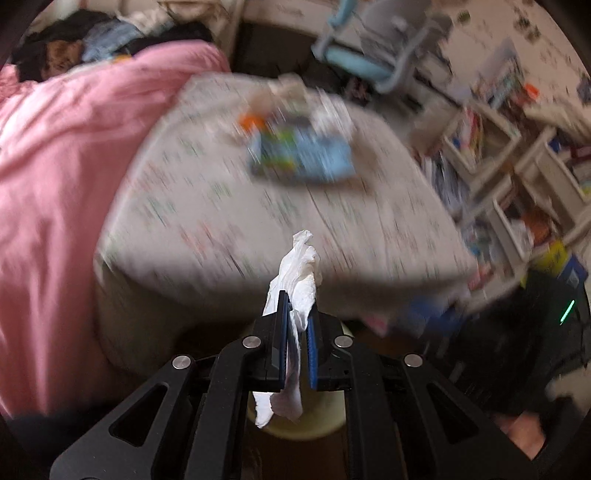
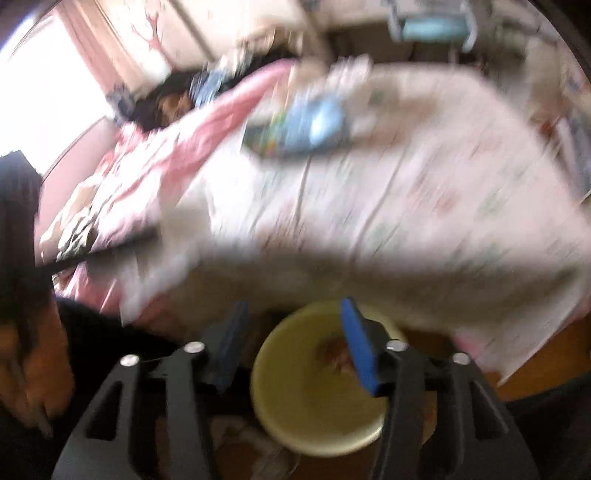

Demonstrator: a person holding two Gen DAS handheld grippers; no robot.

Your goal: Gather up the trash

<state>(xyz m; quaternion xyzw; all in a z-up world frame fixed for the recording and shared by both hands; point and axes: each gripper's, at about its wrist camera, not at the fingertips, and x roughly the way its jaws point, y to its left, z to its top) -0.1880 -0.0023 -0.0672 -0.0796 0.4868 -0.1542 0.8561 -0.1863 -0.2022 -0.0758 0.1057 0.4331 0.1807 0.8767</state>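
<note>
No text, label, brand or number can be read in either view. The blue packet [image 1: 301,155] on the bed [image 1: 229,206] carries coloured print, but motion blur smears it past reading. The books and boxes on the shelves [image 1: 517,166] show only patches of colour, and the wall stickers [image 1: 532,33] are too small to tell.

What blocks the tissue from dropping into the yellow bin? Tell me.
Nothing visible. The left hand-held gripper holds the tissue over the yellow bin; the bin's mouth shows open, with only brownish scraps inside.
</note>
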